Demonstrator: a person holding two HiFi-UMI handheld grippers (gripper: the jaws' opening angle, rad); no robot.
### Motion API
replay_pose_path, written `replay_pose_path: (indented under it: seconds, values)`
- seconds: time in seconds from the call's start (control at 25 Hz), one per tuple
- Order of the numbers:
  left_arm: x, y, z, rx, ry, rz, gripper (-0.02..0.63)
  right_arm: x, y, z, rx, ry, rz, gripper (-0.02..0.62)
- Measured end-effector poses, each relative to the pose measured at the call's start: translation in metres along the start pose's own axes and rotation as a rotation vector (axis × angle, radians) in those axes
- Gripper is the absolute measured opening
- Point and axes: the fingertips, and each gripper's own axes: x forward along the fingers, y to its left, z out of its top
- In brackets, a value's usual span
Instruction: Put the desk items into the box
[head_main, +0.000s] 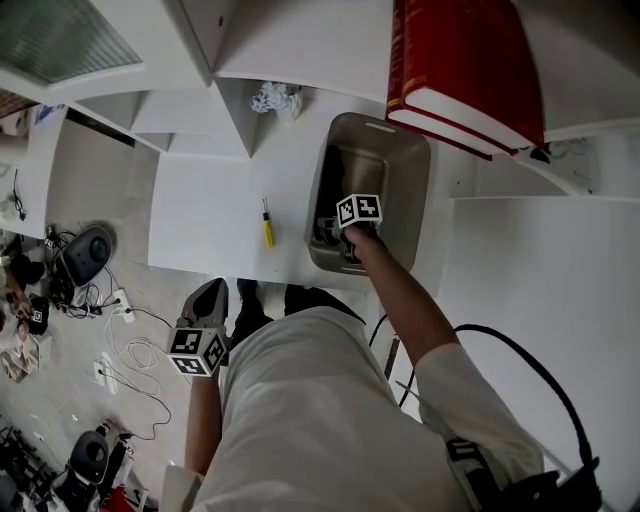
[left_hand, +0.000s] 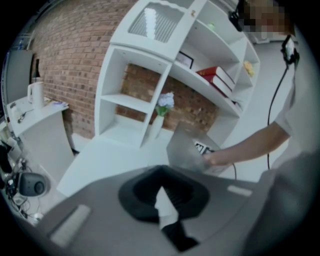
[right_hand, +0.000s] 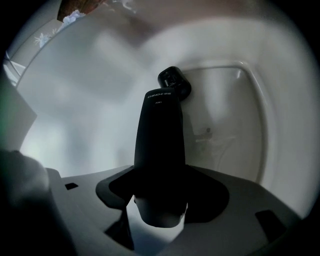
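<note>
Right gripper down in the box
Head view: yellow screwdriver lies on the bench just left of the box, long axis pointing away, nearer the right gripper. Left gripper view: left gripper closed, empty. Right gripper view: clamps a black gadget.

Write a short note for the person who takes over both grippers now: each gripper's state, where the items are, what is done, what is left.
Right gripper: shut on a black device, down inside the grey box, not yet released.
Left gripper: empty, jaws almost together, held low off the desk's near edge.
Yellow screwdriver lies on the desk, left of the box.
Left to do: release the device, then probably box the screwdriver.
</note>
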Motion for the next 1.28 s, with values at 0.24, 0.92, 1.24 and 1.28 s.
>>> replay_pose_path:
  seconds: [0.24, 0.92, 1.24, 1.28]
  values:
    - [-0.002, 0.004, 0.000, -0.006, 0.000, 0.010, 0.003, 0.007, -0.007, -0.008, -0.030, 0.061, -0.038, 0.267]
    - [0.009, -0.006, 0.007, 0.033, -0.004, -0.051, 0.003, -0.029, -0.004, 0.007, -0.045, -0.039, -0.039, 0.268]
    - [0.008, -0.009, 0.016, 0.059, -0.031, -0.078, 0.003, -0.069, 0.010, 0.025, -0.079, -0.179, -0.044, 0.267]
    - [0.007, -0.009, 0.016, 0.062, -0.034, -0.081, 0.003, -0.073, 0.012, 0.027, -0.084, -0.196, -0.044, 0.267]
